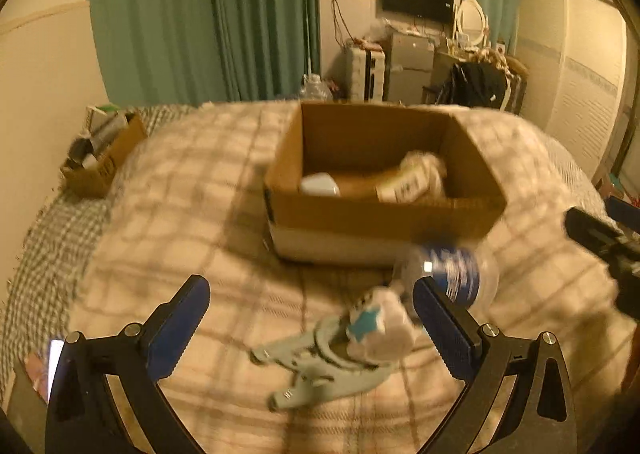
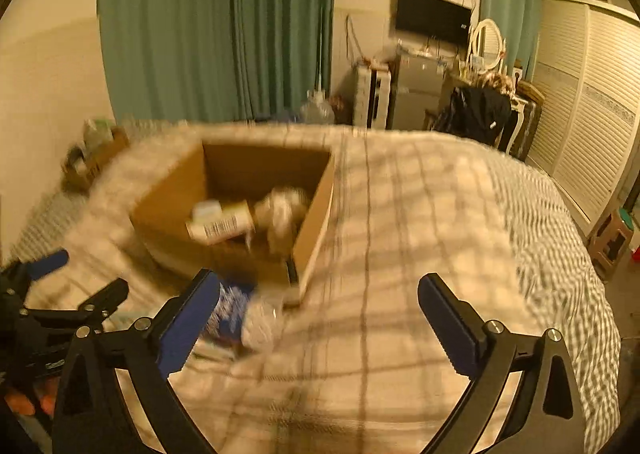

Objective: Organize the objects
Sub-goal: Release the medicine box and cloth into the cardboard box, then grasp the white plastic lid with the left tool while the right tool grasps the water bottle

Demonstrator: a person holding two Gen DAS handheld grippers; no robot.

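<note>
Between the left gripper's (image 1: 311, 308) fingers, which are standing wide apart and holding nothing, a grey-green plastic tool (image 1: 320, 366) is lying on the bed (image 1: 180, 213), low in the frame, with a crumpled white packet (image 1: 380, 330) resting against its upper right end. Just beyond the right finger, a clear bottle (image 1: 452, 274) with a blue label is lying on its side, right up against the front wall of the cardboard box (image 1: 380, 213) in the middle of the frame. Inside the box a white item, a labelled container and some crumpled wrapping are already sitting.

The right gripper (image 2: 319, 296) is also gaping wide and empty, hovering over bare blanket, with the bottle showing beside its left finger at lower left.

Both views are blurring, so fine detail is uncertain. The bottle looks empty, so probably light, smooth and prone to rolling or denting; gripping across its labelled middle seems safest. The packet is likely soft and light and can be pinched anywhere. The tool looks stiff; its narrow arm suits the fingers best.
</note>
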